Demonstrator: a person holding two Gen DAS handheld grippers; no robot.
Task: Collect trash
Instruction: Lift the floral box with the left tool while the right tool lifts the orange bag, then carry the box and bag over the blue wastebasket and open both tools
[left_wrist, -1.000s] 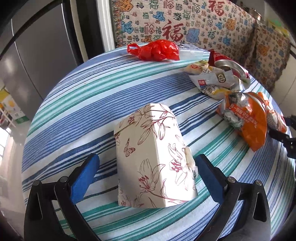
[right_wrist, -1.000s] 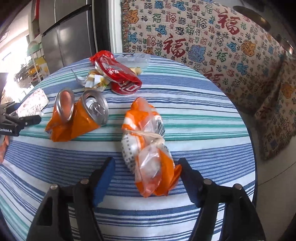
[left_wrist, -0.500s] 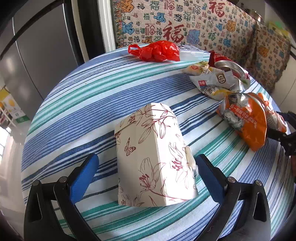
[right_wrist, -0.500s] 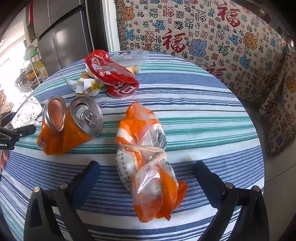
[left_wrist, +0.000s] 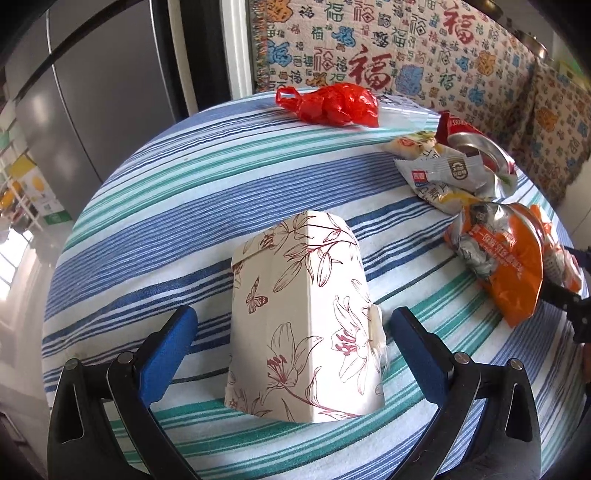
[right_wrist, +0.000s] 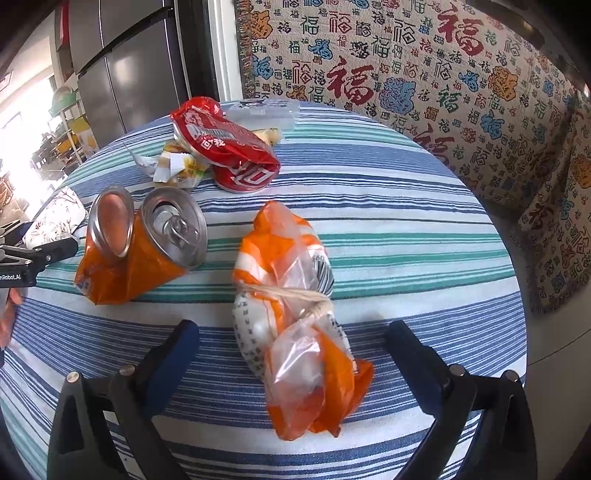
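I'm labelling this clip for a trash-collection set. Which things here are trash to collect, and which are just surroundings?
Trash to collect:
floral paper box
orange tied bag
crushed orange can
crushed red can
red plastic bag
snack wrappers
clear packet

Surroundings:
striped tablecloth
patterned sofa cover
fridge

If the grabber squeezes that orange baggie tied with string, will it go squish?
Probably yes: the orange bag looks like thin, crinkled plastic, so it should crumple. It seems light. The string pinches its middle, so the ends may flop.
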